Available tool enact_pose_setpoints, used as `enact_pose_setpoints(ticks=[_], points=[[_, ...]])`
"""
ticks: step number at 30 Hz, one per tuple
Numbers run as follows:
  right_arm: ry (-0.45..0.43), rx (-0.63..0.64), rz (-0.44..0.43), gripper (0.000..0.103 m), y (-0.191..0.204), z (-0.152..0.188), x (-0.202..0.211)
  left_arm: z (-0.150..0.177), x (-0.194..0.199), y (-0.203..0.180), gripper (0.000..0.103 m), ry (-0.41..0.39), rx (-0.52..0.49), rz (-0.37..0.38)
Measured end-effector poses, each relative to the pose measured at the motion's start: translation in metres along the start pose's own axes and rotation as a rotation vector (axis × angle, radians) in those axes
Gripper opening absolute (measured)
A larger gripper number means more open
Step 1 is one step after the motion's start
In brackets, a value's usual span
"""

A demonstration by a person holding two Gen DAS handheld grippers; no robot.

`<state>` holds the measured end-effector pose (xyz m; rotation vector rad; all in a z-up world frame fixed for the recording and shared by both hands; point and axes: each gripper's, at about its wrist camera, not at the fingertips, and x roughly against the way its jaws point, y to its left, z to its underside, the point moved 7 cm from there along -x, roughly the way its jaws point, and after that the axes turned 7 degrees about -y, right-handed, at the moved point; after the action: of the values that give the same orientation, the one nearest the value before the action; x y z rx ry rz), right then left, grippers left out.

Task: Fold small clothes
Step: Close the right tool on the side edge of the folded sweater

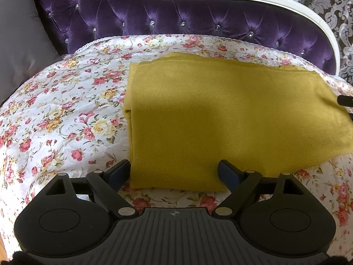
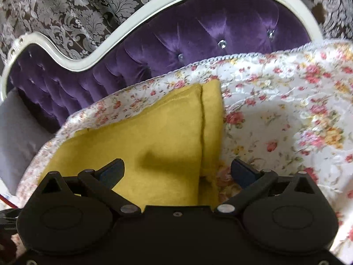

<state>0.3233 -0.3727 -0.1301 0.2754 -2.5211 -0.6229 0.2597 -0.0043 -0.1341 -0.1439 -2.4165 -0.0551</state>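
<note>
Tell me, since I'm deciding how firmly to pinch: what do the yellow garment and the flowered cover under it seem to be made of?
The yellow garment looks like a fine knit, matte and soft: thin ribbed rows run across it and its folded edges are plump. The flowered cover looks like a quilted satin-type fabric, probably synthetic: it has a sheen, raised stitched swirls and a corded edge.

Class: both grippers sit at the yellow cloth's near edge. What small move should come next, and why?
Probably close the left gripper on the near edge of the yellow cloth: its jaws stand open astride that edge, and the cloth lies only partly folded on the flowered cover.
</note>
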Motion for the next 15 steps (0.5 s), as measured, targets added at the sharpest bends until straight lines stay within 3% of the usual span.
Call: enact_pose_setpoints(ticks=[2, 7, 15], points=[[-0.002, -0.026, -0.037, 0.102, -0.0025, 0.0004, -0.0012, -0.0002, -0.0002, 0.0002, 0.087, 0.002, 0.000, 0.000], [-0.020, -0.066, -0.079, 0.076, -0.0066, -0.0023, -0.0008, -0.0004, -0.0010, 0.0000, 0.087, 0.005, 0.001, -0.004], [-0.026, -0.095, -0.176, 0.065, -0.0046, -0.0032, 0.0039, -0.0001, -0.0015, 0.0003, 0.087, 0.005, 0.000, -0.004]])
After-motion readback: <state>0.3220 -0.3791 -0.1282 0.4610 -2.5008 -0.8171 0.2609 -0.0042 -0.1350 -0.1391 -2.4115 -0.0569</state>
